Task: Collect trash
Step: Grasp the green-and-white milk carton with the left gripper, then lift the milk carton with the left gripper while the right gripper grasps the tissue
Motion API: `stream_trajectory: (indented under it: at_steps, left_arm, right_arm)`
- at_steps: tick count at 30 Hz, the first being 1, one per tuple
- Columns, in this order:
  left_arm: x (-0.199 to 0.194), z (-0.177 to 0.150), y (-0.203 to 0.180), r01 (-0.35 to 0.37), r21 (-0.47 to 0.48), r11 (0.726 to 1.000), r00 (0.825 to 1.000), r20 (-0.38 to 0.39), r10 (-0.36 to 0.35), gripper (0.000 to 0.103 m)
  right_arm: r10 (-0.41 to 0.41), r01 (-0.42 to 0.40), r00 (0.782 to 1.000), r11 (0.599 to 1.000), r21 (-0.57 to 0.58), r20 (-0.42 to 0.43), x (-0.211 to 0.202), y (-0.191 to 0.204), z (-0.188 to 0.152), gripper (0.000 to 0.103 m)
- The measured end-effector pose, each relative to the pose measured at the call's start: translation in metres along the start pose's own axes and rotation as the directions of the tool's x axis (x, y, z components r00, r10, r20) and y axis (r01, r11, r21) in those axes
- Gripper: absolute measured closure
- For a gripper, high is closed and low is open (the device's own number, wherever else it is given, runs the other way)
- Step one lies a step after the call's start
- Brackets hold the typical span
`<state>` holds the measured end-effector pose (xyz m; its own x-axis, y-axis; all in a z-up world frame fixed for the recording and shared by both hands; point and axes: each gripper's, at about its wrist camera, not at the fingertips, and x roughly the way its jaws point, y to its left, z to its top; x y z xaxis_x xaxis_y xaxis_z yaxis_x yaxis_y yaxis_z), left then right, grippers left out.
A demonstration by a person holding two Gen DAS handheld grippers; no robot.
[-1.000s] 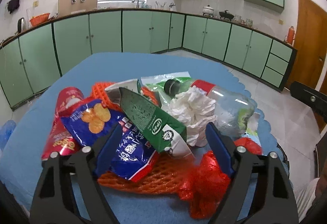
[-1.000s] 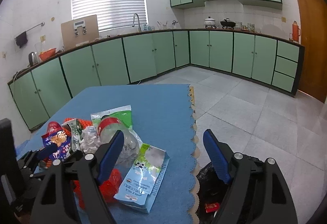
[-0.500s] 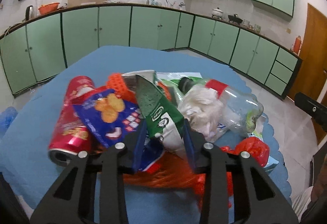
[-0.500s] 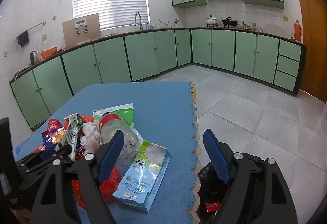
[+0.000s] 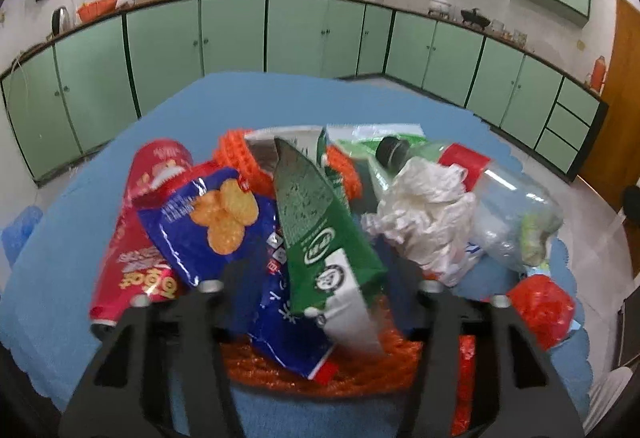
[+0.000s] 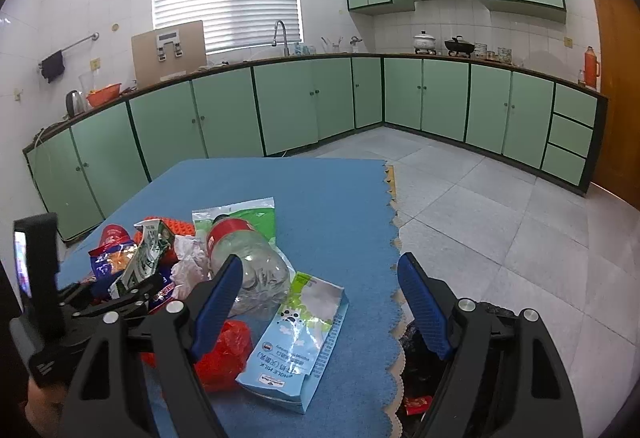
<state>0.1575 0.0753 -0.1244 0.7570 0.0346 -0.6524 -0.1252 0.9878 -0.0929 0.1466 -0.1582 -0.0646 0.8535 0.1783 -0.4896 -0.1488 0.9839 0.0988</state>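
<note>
A heap of trash lies on the blue table (image 5: 280, 106). My left gripper (image 5: 320, 302) is shut on a green and white carton (image 5: 320, 238), lifted and tilted over the heap; it also shows in the right wrist view (image 6: 140, 262). Around it lie a blue snack bag (image 5: 216, 226), a red can (image 5: 140, 222), a crumpled tissue (image 5: 424, 214), a clear plastic bottle (image 5: 508, 214) and red netting (image 5: 360, 370). My right gripper (image 6: 320, 302) is open and empty, over the table's right edge, near the bottle (image 6: 252, 262) and a light blue milk carton (image 6: 300, 338).
A black trash bag (image 6: 416, 378) sits on the floor below the table's right edge, with some trash inside. Green kitchen cabinets (image 6: 320, 106) run along the far walls. A brown door (image 6: 616, 86) stands at the right. Grey floor tiles lie to the right.
My left gripper closed on the green and white carton and raised it slightly from the heap. My right gripper stayed open and barely moved.
</note>
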Motion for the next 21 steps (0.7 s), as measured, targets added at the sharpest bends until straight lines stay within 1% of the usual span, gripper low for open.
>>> stream_trajectory:
  at_steps: [1, 2, 9, 13, 15, 17, 21]
  left_arm:
    - [0.002, 0.0, 0.002, 0.008, -0.013, 1.0, 1.0, -0.008, -0.008, 0.067]
    - [0.002, -0.001, 0.003, 0.012, -0.019, 1.0, 1.0, -0.007, -0.012, 0.076]
    - [-0.012, -0.003, 0.011, 0.029, -0.038, 0.999, 0.999, 0.03, -0.028, 0.078]
    - [-0.03, 0.0, 0.019, 0.037, -0.045, 0.998, 0.997, 0.069, -0.034, 0.079]
    - [-0.038, 0.002, 0.023, 0.034, -0.047, 0.998, 0.995, 0.091, -0.03, 0.08]
    - [-0.043, 0.005, 0.028, 0.029, -0.049, 0.998, 0.995, 0.102, -0.024, 0.081]
    - [-0.046, 0.004, 0.042, 0.016, -0.065, 0.998, 0.995, 0.103, -0.009, 0.082]
  right_arm:
    - [-0.001, 0.001, 1.0, 1.0, 0.0, 0.0, 0.0, 0.0, 0.0, 0.025]
    - [-0.002, 0.002, 1.0, 1.0, 0.001, 0.0, 0.0, 0.0, 0.0, 0.025]
    - [0.014, -0.014, 1.0, 1.0, 0.001, 0.002, -0.001, 0.004, 0.001, 0.025]
    - [0.053, -0.053, 0.999, 0.998, -0.015, 0.013, -0.003, 0.018, 0.006, 0.025]
    - [0.09, -0.09, 0.996, 0.996, -0.021, 0.013, -0.002, 0.03, 0.009, 0.028]
    - [0.127, -0.127, 0.992, 0.992, -0.021, 0.009, 0.001, 0.041, 0.011, 0.035]
    - [0.188, -0.189, 0.982, 0.981, -0.035, -0.02, 0.019, 0.07, 0.01, 0.044]
